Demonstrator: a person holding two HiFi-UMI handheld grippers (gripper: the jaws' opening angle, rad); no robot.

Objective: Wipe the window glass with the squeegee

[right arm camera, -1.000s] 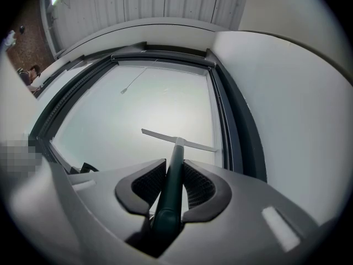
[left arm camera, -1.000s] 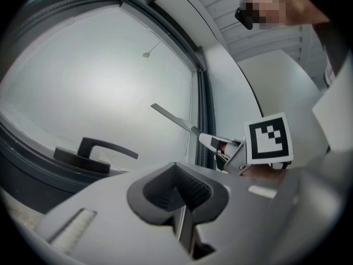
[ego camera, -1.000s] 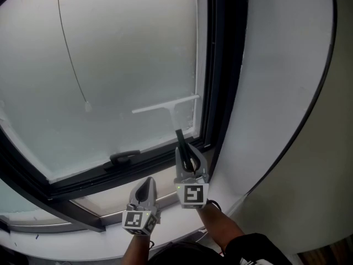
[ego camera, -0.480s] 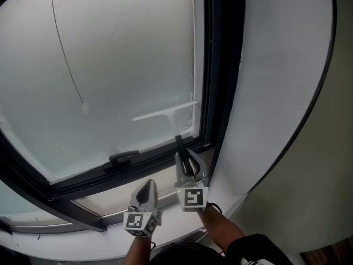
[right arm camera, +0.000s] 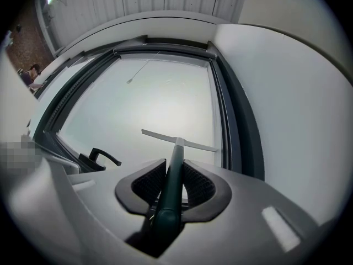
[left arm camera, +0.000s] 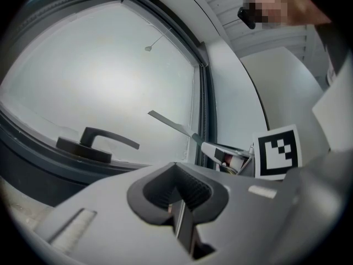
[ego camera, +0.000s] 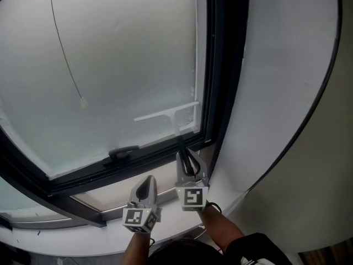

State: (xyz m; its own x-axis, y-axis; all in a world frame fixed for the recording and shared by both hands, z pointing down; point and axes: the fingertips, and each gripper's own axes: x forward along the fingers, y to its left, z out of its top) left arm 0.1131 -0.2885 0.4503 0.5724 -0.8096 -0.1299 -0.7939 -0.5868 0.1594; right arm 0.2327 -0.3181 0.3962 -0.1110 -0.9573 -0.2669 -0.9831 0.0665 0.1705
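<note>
Right claw clamped on the squeegee, blade low on the glass.
The right claw grips the squeegee by its dark handle; the pale blade lies against the window glass near its lower right corner, just beside the dark frame. The left claw is closed on nothing, lower and to the left. A window handle sits on the bottom frame, and a thin cord hangs across the pane.
</note>
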